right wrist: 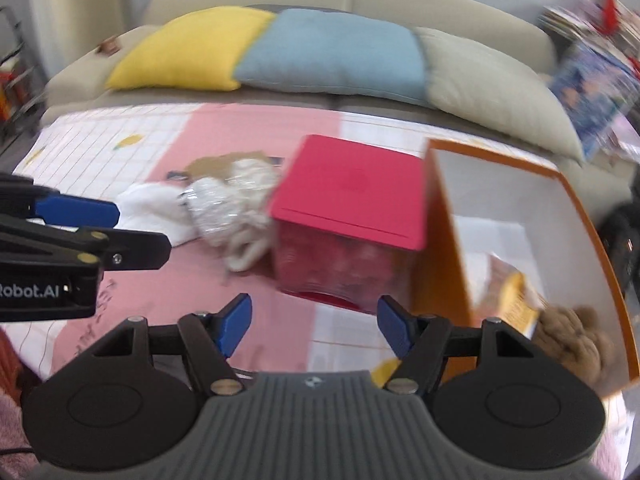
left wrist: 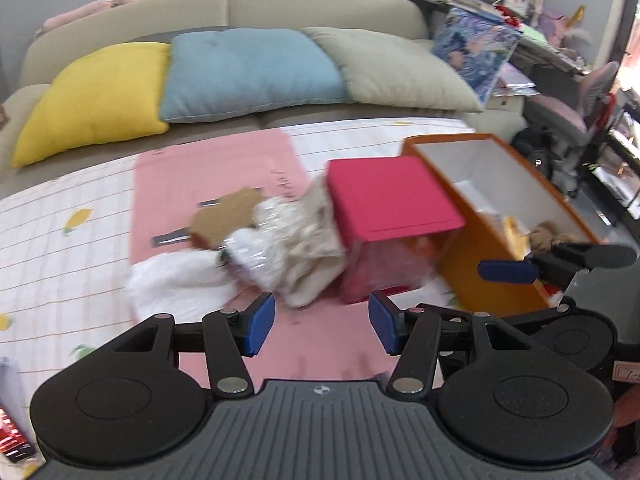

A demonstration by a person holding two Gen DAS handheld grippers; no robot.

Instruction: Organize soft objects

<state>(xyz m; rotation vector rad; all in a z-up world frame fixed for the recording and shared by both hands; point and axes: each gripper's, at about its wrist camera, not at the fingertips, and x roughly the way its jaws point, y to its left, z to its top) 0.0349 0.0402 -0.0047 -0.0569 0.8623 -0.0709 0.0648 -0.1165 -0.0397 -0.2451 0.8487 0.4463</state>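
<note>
Both grippers are found spread open and empty. From the left gripper [left wrist: 322, 326], the plastic-wrapped soft bundle [left wrist: 280, 240] is noted at twelve o'clock, just ahead, long axis running ten to four. The right gripper [right wrist: 314, 328] faces the pink box [right wrist: 352, 204] instead; the left is judged nearer.

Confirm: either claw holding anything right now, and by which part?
Nothing held. Left claw and right claw are both open and empty, short of the pink box and the soft pile.
</note>
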